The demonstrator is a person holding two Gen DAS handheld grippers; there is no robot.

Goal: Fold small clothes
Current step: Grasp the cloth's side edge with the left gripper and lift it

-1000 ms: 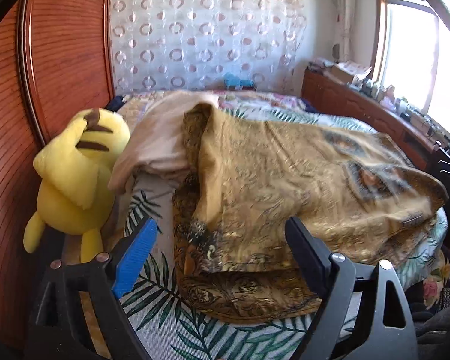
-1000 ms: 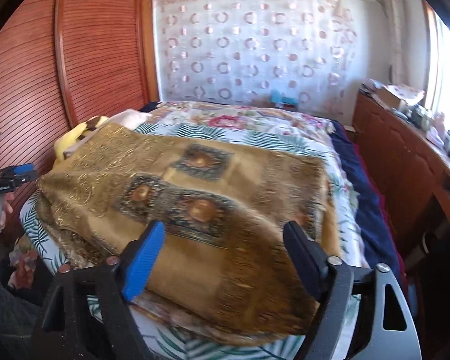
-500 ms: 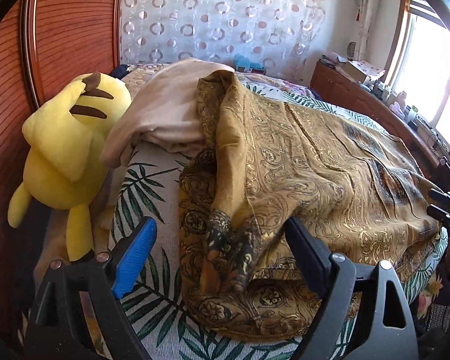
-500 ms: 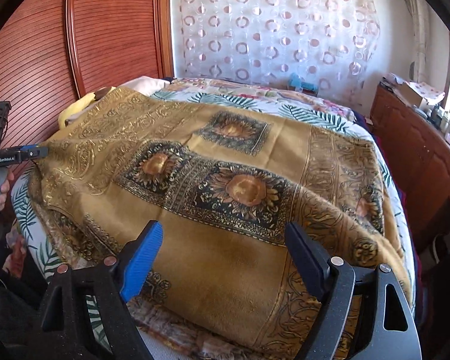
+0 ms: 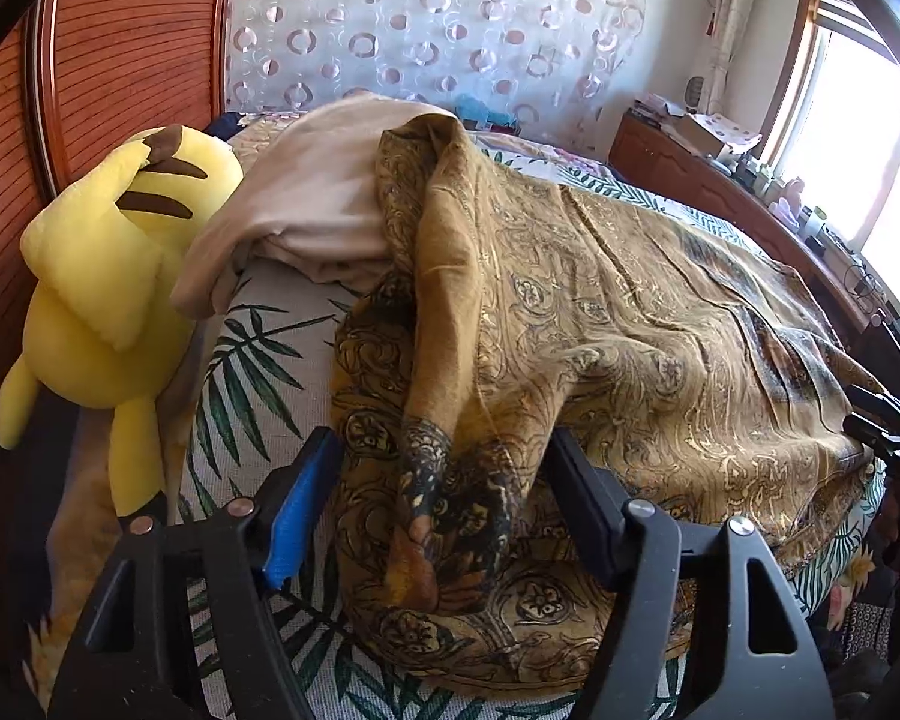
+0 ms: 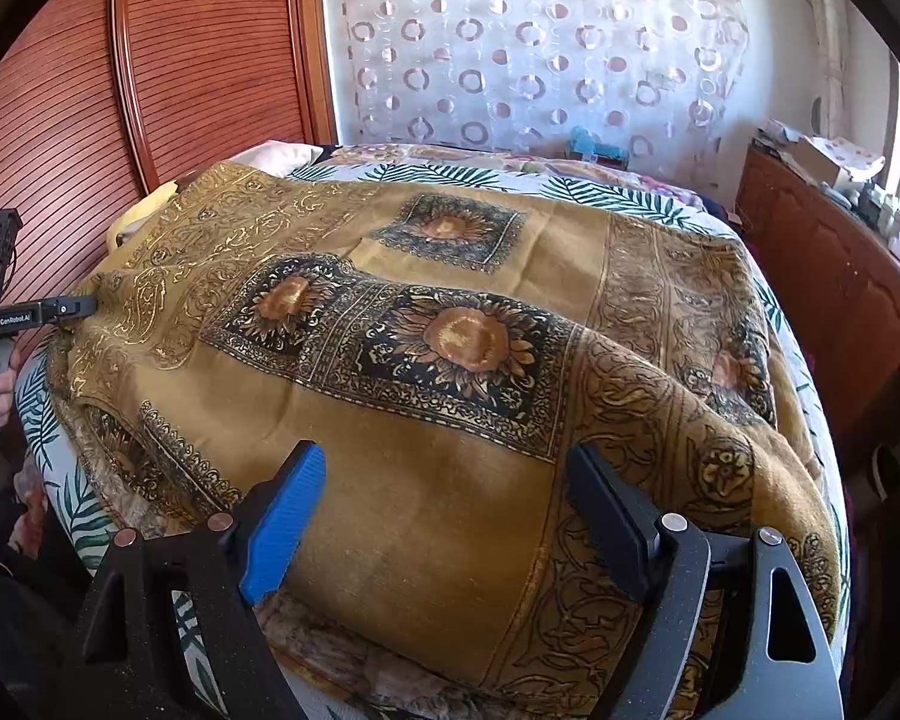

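A golden-brown patterned cloth (image 5: 630,312) with dark sunflower panels lies spread over the bed; it also fills the right wrist view (image 6: 450,330). My left gripper (image 5: 444,480) is open, its jaws on either side of a bunched dark corner fold of the cloth, not closed on it. My right gripper (image 6: 444,492) is open with its jaws over the cloth's near plain edge. The left gripper also shows at the far left of the right wrist view (image 6: 60,306), at the cloth's far corner.
A yellow plush toy (image 5: 108,276) lies at the bed's left side against a wooden wardrobe (image 5: 120,48). A beige garment (image 5: 318,192) lies behind the cloth. The leaf-print bedsheet (image 5: 258,360) shows beside it. A wooden dresser (image 6: 840,276) runs along the right.
Both grippers have moved closer to the cloth. The bunched corner now lies between the left gripper's open jaws, and the cloth's near edge between the right's.
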